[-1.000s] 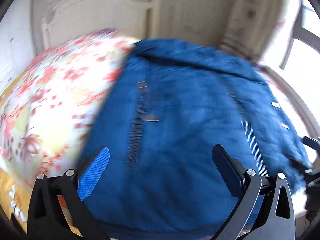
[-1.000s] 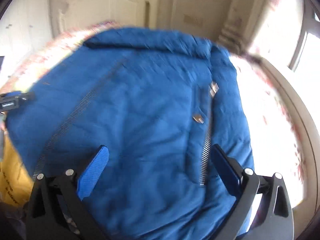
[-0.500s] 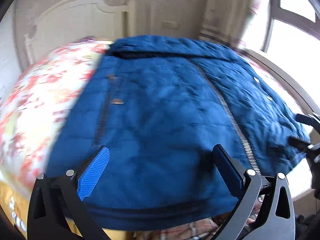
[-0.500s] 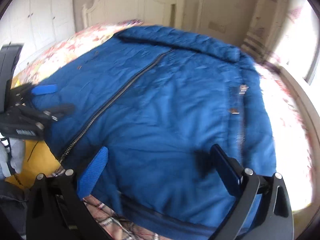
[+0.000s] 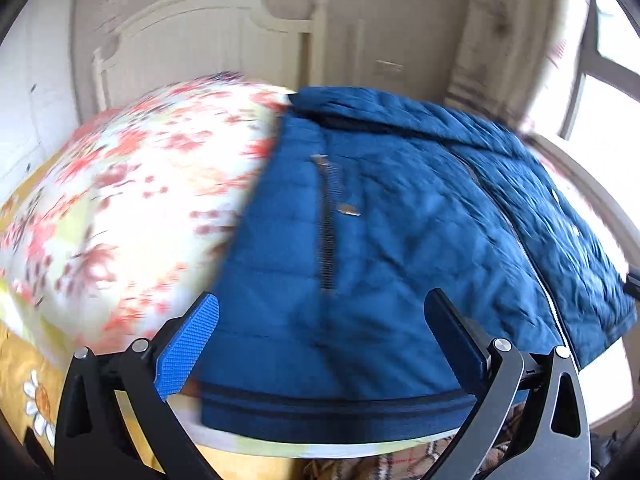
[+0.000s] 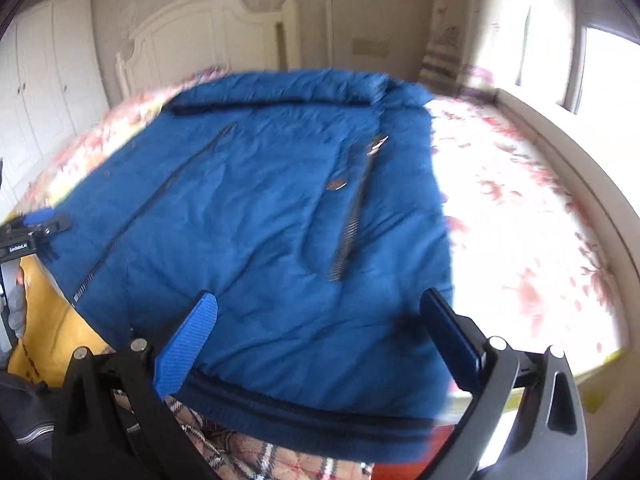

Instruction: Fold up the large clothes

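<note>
Daylight enters from the window [image 5: 608, 76] at the right of both frames, blown out to white. Right wrist view: glare washes the floral bedspread [image 6: 520, 208] at right, pattern nearly lost. Left wrist view: motion blur smears the bedspread at left and the headboard [image 5: 208, 40]. Blue jacket [image 5: 380, 240] evenly lit, soft shadows in its creases. Fisheye bends straight lines; black vignette fills the corners.

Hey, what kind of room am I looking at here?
Most likely a bedroom. A blue quilted zip-up jacket lies spread on a bed with a floral red-and-white bedspread, a white carved wooden headboard stands behind it, and white wardrobe doors line the wall.
</note>
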`<state>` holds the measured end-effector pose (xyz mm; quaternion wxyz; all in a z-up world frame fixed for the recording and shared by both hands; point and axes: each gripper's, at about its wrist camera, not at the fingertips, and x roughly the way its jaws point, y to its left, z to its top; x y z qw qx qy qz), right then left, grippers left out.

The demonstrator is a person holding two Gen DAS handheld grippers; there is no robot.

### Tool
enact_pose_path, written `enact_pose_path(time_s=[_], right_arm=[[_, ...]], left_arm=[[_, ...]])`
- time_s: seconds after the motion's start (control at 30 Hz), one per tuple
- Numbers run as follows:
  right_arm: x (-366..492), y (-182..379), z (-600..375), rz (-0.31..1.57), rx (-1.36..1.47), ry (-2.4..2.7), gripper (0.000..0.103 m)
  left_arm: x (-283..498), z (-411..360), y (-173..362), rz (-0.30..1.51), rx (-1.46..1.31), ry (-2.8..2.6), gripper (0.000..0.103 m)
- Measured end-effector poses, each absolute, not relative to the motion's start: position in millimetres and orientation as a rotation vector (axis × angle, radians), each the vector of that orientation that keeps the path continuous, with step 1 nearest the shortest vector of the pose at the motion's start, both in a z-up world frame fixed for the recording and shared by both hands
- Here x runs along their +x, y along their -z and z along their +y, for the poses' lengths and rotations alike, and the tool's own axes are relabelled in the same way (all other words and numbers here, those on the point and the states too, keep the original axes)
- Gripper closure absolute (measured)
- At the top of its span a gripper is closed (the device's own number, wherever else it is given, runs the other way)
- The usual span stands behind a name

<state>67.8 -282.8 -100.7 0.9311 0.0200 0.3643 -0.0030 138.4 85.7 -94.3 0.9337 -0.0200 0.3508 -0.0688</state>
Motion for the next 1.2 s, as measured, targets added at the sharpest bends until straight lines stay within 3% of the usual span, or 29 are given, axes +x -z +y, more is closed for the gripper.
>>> enact_pose_path(time_s=[0.07, 0.33, 0.4, 0.47, 0.7, 0.77, 0.93, 1.03, 1.2], right_arm=[[60.8, 99.9, -303.9, 0.740, 0.117, 0.011, 0.004], [28.8, 123.1, -357.0, 0.725, 0.329, -0.017, 0.024], [24.3, 124.4, -352.5, 0.726, 0.341, -0.052, 0.041], [21.6, 126.6, -347.8, 0.726, 0.359, -0.097, 0.046], [14.7, 130.3, -347.3, 0.756, 0.404, -0.123, 0.046], [12.5, 135.5, -348.4, 0.762, 0.424, -0.136, 0.049], [12.3, 134.5, -348.0, 0.716, 0.480, -0.179, 0.054], [9.2, 124.5, -346.6, 0.687, 0.483, -0.208, 0.061], [15.3, 122.4, -346.6, 0.671, 0.502, -0.216, 0.060]], left_arm=[[142.9, 110.9, 99.0, 0.741, -0.099, 0.105, 0.004], [140.2, 139.9, 115.6, 0.789, -0.220, 0.209, 0.004], [136.5, 137.6, 115.4, 0.789, -0.238, 0.255, 0.004], [135.6, 134.9, 115.3, 0.792, -0.231, 0.278, 0.005], [129.3, 137.3, 115.4, 0.796, -0.265, 0.338, 0.017], [130.0, 136.2, 113.6, 0.810, -0.288, 0.369, 0.030], [120.4, 135.5, 101.7, 0.763, -0.297, 0.369, 0.040], [116.7, 140.2, 94.6, 0.722, -0.325, 0.382, 0.040], [132.4, 141.8, 110.8, 0.774, -0.370, 0.376, 0.040]])
